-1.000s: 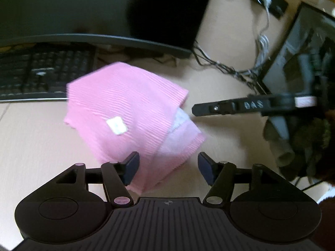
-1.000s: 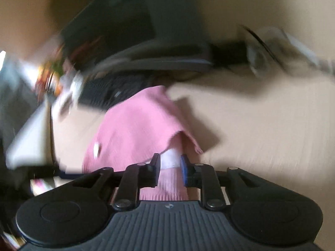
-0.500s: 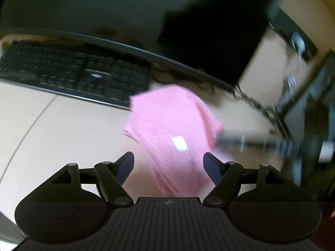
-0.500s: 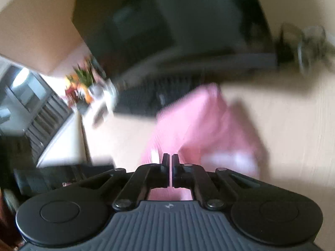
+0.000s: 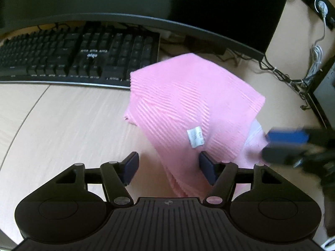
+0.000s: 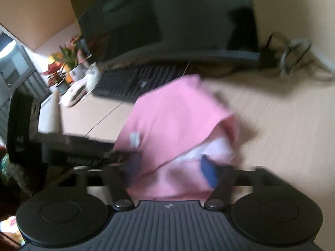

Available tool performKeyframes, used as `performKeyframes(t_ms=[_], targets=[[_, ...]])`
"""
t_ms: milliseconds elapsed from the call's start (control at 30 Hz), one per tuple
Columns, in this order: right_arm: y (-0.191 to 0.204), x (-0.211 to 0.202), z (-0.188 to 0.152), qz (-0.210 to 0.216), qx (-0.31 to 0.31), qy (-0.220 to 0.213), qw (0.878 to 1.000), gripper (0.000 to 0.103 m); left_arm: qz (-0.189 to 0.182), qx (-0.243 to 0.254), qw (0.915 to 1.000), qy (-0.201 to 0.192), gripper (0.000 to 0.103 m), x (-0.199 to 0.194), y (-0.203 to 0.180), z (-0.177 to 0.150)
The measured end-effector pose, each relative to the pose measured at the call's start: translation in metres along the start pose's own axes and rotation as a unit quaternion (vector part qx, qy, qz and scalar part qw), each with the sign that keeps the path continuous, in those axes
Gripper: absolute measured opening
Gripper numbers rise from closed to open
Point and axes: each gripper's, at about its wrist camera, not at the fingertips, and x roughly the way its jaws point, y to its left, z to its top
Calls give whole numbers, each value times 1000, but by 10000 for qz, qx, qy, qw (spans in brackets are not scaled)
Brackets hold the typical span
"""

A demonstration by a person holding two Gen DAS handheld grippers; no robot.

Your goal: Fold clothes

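**Two hand-held grippers spread wide, pink garment folded between them**

We see the pink garment (image 5: 188,106) lying on the table (image 5: 62,125), folded into a compact stack, just ahead of the left hand-held gripper (image 5: 168,165). Its near corner runs down between that tool's fingers, which stand wide apart and clamp nothing. The right hand-held gripper (image 6: 169,169) also stands wide, the garment's near edge lying between its fingers; this view is blurred, so we cannot tell whether either pad touches cloth.

Handling, our judgement: ribbed knit, soft and light, no stiffness to speak of. It will sag and the layers will slide if lifted by one corner. A paler inner layer shows at the open edge nearest the right tool. Best hold is across all the layers at a folded edge, one tool per corner. A white care label (image 5: 195,136) sits on the top face, just ahead of the left tool's right finger.

Surroundings: a black keyboard (image 5: 79,56) lies beyond the garment, to the left, its edge close to the cloth's far corner. A dark monitor (image 5: 146,0) stands farther off. Tangled cables (image 5: 289,77) lie ahead to the right, apart from the cloth. The keyboard limits any push forward.
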Motion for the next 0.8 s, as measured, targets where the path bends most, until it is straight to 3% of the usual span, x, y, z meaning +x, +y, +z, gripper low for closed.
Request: performKeyframes(t_ms=[133, 267, 367, 400, 467, 700, 800], targets=[[4, 9, 16, -452, -313, -255, 9982, 70, 50, 329, 9994, -101, 70, -2, 4, -1], [10, 28, 36, -504, -378, -518, 9967, 70, -45, 541, 9983, -189, 70, -3, 10, -1], [3, 70, 38, -435, -20, -39, 9990, 71, -181, 607, 9977, -239, 71, -2, 15, -3], [1, 81, 34, -524, 99, 62, 9986, 76, -220, 625, 9975, -256, 71, -2, 17, -4], [-1, 89, 28, -659, 214, 65, 9976, 80, -300, 646, 9970, -293, 71, -1, 21, -6], [21, 40, 0, -1367, 409, -358, 9891, 80, -644, 741, 9945, -372, 71, -1, 30, -11], [32, 39, -19, -1806, 117, -156, 9834, 80, -748, 723, 9938, -381, 70, -4, 32, -9]])
